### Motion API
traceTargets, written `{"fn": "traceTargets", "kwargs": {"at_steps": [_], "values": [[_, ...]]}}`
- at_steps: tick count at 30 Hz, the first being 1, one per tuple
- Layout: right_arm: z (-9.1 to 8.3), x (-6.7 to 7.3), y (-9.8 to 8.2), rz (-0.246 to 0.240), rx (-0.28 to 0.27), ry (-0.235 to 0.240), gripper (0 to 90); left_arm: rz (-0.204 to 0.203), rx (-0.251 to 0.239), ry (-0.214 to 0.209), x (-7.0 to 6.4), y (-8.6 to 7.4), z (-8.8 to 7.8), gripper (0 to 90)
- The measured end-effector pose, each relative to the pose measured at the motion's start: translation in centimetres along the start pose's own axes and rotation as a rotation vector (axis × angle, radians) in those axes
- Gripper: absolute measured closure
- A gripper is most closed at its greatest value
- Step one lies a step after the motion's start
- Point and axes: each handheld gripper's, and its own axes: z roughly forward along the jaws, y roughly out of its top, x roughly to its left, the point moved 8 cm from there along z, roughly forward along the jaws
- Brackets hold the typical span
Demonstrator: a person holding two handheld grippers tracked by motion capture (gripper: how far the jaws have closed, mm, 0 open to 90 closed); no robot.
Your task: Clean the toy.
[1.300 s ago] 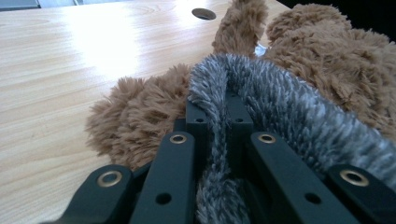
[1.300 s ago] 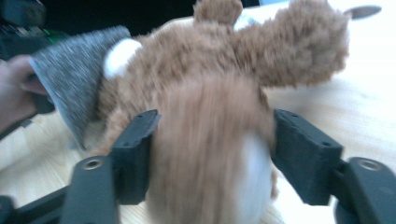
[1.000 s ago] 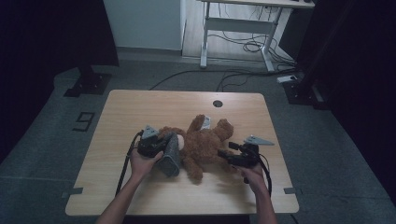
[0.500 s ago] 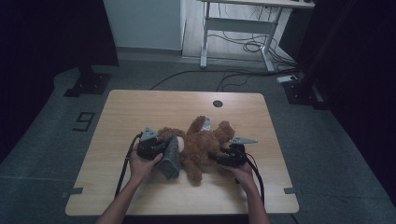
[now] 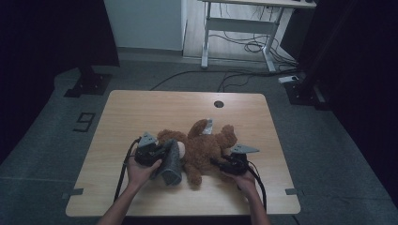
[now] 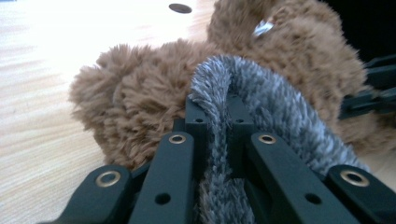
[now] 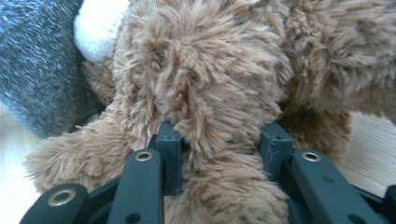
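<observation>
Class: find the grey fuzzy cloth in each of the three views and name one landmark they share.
High view: grey fuzzy cloth low centre-left, beside the left gripper.
Left gripper view: centre, pinched between the jaws.
Right gripper view: top left corner.
Shared landmark: brown teddy bear.

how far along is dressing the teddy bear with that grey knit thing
Early stage. Done: the left gripper is shut on the edge of the grey knit piece, held beside the teddy bear's head. In hand: the right gripper has just been closing, and its jaws now squeeze the bear's body. Left: the bear lies bare on the table; the knit piece covers none of it.
</observation>
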Motion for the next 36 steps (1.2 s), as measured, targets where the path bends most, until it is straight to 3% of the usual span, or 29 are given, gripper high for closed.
{"fn": "traceTargets", "kwargs": {"at_steps": [3, 7, 9, 12, 15, 17, 20, 26, 31, 33, 36], "values": [[0.0, -0.1, 0.0, 0.003, -0.004, 0.002, 60.7, 0.038, -0.014, -0.022, -1.5, 2.0, -0.1, 82.5], [0.0, 0.0, -0.1, -0.013, -0.006, -0.005, 60.6, 0.092, -0.023, -0.079, -5.1, 4.9, 1.5, 82.5], [-0.1, 0.1, -0.1, -0.015, -0.005, -0.004, 60.6, 0.105, -0.008, -0.121, -7.2, 5.8, 3.1, 82.4], [-0.1, 0.1, -0.2, -0.015, -0.015, -0.002, 60.5, 0.131, 0.030, -0.140, -9.8, 6.6, 6.0, 82.3], [-0.2, 0.0, -0.3, -0.011, -0.011, 0.000, 60.2, 0.139, 0.071, -0.116, -11.0, 6.7, 9.0, 82.1], [-0.2, 0.0, -0.3, -0.009, -0.013, -0.002, 60.1, 0.150, 0.129, -0.096, -11.5, 5.6, 11.2, 82.1], [-0.3, -0.2, -0.5, -0.003, 0.000, -0.008, 60.1, 0.170, 0.134, -0.070, -11.4, 4.5, 12.3, 82.3], [-0.2, -0.2, -0.5, 0.001, -0.002, -0.003, 60.1, 0.168, 0.108, -0.018, -9.7, 4.5, 10.5, 82.4], [-0.3, -0.3, -0.4, 0.025, -0.006, 0.000, 60.1, 0.143, 0.106, 0.068, -6.6, 4.3, 8.8, 82.5], [-0.3, -0.4, -0.4, 0.034, -0.010, 0.003, 60.2, 0.129, 0.110, 0.087, -4.9, 3.9, 7.8, 82.5], [-0.3, -0.4, -0.4, 0.034, -0.010, 0.006, 60.2, 0.069, 0.076, 0.090, -2.2, 3.3, 5.7, 82.5]]}}
